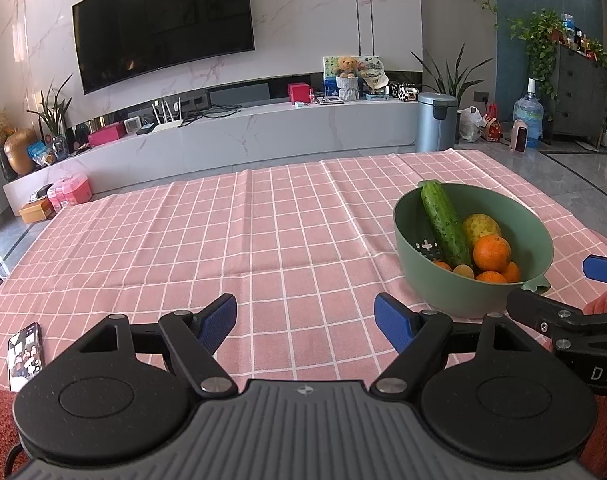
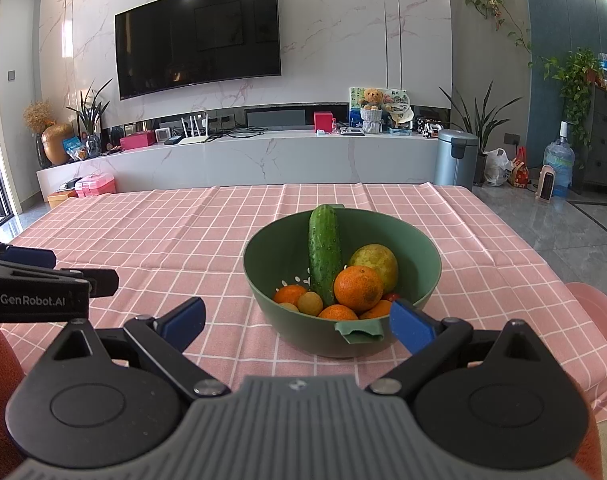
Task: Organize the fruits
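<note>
Right hand-held gripper [image 2: 297,324] spread, bowl [image 2: 419,248] ahead

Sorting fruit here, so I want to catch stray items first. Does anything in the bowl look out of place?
Yes: a cucumber stands tilted in the green bowl, its tip poking past the far rim. It is the one vegetable among the oranges and a yellow-green fruit. Nothing looks spilled or damaged.
</note>
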A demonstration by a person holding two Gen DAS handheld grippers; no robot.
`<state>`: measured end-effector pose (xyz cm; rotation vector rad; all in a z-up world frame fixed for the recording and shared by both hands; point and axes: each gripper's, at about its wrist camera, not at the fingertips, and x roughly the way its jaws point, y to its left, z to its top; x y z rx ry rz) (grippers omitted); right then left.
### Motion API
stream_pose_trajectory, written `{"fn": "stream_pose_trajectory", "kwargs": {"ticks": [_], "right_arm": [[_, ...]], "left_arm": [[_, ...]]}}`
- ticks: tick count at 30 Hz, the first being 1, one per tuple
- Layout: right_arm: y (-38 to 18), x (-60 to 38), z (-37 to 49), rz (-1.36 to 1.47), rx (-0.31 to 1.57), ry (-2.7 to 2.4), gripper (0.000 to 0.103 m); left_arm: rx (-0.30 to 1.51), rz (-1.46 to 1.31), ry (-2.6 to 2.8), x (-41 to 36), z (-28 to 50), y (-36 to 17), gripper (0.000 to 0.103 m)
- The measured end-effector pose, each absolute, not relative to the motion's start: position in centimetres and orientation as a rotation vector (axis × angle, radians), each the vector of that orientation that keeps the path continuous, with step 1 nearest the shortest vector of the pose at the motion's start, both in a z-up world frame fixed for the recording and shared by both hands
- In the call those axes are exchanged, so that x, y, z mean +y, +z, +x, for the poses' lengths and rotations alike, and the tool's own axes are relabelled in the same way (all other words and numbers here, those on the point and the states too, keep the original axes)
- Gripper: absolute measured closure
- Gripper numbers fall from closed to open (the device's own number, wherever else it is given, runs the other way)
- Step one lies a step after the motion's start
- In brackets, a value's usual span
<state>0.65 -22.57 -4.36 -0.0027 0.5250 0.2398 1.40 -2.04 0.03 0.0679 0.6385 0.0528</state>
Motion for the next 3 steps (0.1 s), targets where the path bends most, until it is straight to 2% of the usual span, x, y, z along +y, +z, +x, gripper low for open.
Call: {"fn": "stream_pose_trajectory", "kwargs": {"ticks": [3], "right_arm": [[-4.36,-22.56,0.64,-0.003,0.526,0.240,0.008]], "left_arm": [[0.631,0.063,0.051,-2.01,1.34,0.29,0.011]]}}
